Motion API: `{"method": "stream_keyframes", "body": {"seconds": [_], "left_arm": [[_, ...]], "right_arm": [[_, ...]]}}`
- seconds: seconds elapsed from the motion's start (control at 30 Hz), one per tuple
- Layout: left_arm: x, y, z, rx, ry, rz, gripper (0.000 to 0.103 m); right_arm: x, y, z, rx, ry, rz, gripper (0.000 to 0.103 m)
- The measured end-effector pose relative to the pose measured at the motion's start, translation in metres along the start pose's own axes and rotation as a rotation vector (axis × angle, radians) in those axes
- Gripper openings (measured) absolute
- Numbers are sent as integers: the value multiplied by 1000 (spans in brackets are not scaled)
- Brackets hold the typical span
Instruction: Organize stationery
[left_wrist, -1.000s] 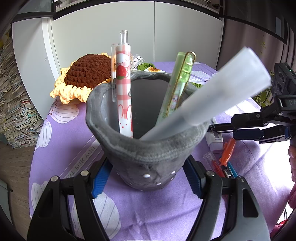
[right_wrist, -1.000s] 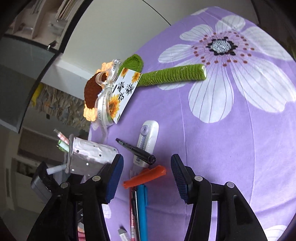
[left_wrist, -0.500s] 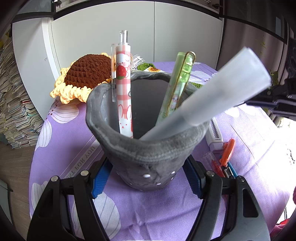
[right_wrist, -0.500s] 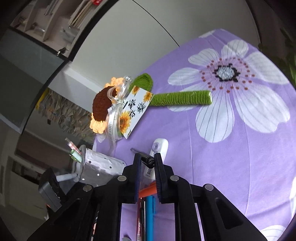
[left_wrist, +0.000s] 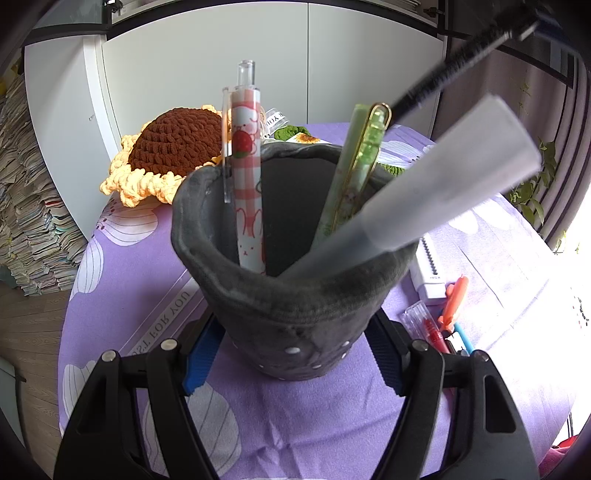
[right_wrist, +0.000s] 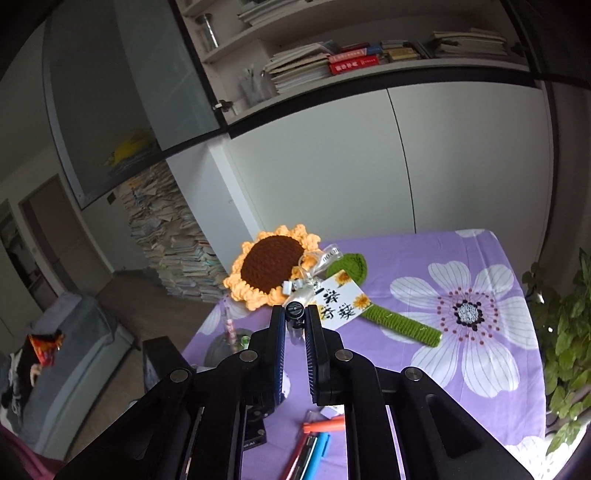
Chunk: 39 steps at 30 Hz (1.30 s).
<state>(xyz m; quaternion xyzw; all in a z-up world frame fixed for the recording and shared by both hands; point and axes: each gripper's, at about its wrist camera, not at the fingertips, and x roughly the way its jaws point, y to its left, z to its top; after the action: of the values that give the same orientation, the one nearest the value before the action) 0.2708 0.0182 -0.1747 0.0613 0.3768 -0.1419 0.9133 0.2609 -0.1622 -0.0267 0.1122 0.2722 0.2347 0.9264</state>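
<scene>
Black pen: we see it (right_wrist: 294, 309) pinched end-on between the right gripper (right_wrist: 295, 325) pads, lifted clear of the purple cloth (right_wrist: 424, 254); from the left wrist view the same pen (left_wrist: 458, 62) slants in from the top right corner, its lower end hanging above the holder's mouth, not yet inside.
What changed: a second ago this pen lay on the cloth beside the white correction tape (left_wrist: 428, 266), between wide-open jaws; the jaws have since closed on it and the hand has risen and rolled, so the view now looks across the table to the cupboards.
Pen holder: the grey felt cup (left_wrist: 295, 302) stands near the table's near-left edge, held at its base by the left gripper (left_wrist: 295, 354), jaws closed narrow against its sides, unmoved.
Already inside: pink check pen (left_wrist: 247, 177), green pen (left_wrist: 354, 177), frosted tube (left_wrist: 424, 199).
Left on the cloth: orange pen (right_wrist: 325, 426), blue pen (right_wrist: 317, 454), red pen (left_wrist: 434, 330), near the table's near-right edge.
Meaning: pick done; we judge that dropping the pen into the cup comes next.
Doubt: the pen is blurred, so we cannot tell which end points down.
Beyond: crochet sunflower (right_wrist: 273, 266) at the far-left edge.
</scene>
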Motion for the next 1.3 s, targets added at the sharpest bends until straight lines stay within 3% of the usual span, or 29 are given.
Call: {"method": "stream_keyframes", "body": {"seconds": [0.2,0.37,0.93,1.13,1.3], "left_arm": [[0,0,0,0,0,0,72],[0,0,0,0,0,0,72],[0,0,0,0,0,0,72],[-2,-2,-1,0,0,0,73],[-2,-2,-1,1,0,1,73]], "right_arm": [[-10,42,18,-117,-49,77,12],[5,63,13,-183,13,82,11],[62,42,-5,-92,163,75,12],[47,33,-4,-51,143,107,12],[31,26,-12,-73,156,58,12]]}}
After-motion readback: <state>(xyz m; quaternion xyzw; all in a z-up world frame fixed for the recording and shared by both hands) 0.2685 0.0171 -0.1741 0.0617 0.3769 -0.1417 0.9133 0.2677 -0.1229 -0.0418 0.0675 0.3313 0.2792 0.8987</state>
